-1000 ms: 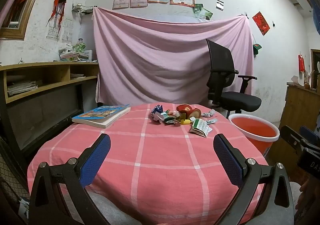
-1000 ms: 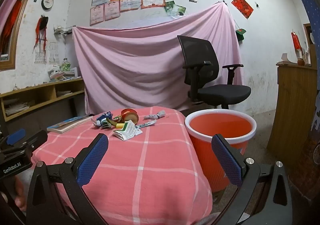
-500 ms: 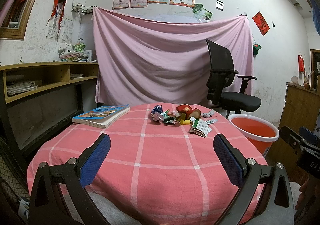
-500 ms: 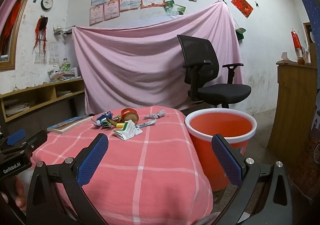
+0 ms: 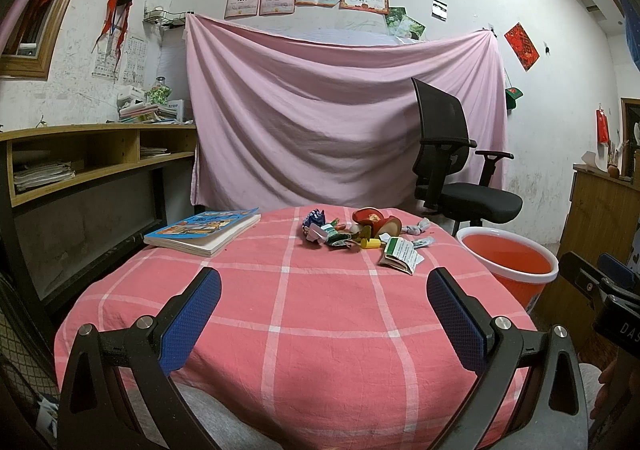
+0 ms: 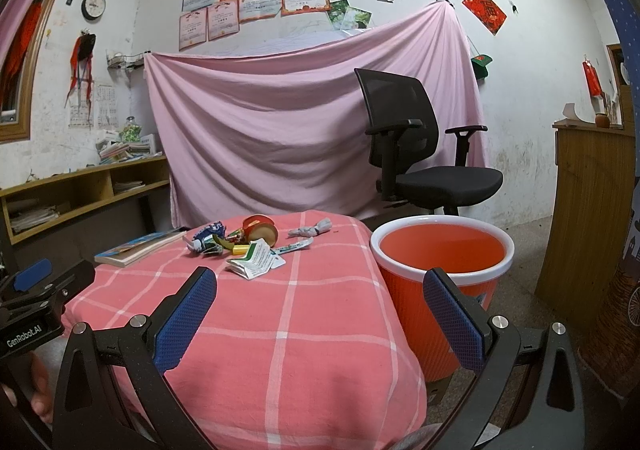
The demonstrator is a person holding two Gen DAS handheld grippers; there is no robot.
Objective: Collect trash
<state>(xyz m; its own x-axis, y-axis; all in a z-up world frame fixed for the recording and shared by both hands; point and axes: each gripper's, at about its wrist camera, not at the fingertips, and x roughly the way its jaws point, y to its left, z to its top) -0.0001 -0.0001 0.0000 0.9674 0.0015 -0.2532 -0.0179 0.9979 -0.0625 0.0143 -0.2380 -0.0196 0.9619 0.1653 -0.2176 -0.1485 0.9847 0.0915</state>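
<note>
**A:** Had anything changed across that last second?

**B:** Hardly anything. Both views matched the earlier ones almost exactly; the left gripper and the right gripper stayed where they had been, short of the near edge of the round table under its pink checked cloth. Each had its blue-padded fingers spread wide with nothing between them.

**A:** And the trash?

**B:** Untouched. The heap of crumpled wrappers lay toward the far edge of the table, with a red-and-tan tape roll in the middle of it and a folded white-and-green paper packet lying nearest the grippers, on the right side of the heap. A twisted grey wrapper sat at the far right edge. The blue-covered paperback book rested at the far left edge, apart from the heap.

**A:** Where would it all go?

**B:** Presumably into the orange plastic bucket with a white rim, which stood on the floor just beside the table's right edge.

**A:** So what did the stillness mean?

**B:** I judged that the collecting had not begun. No piece had reached the bucket, as far as I could see, and the packet looked the easiest first pick for the right gripper.
</note>
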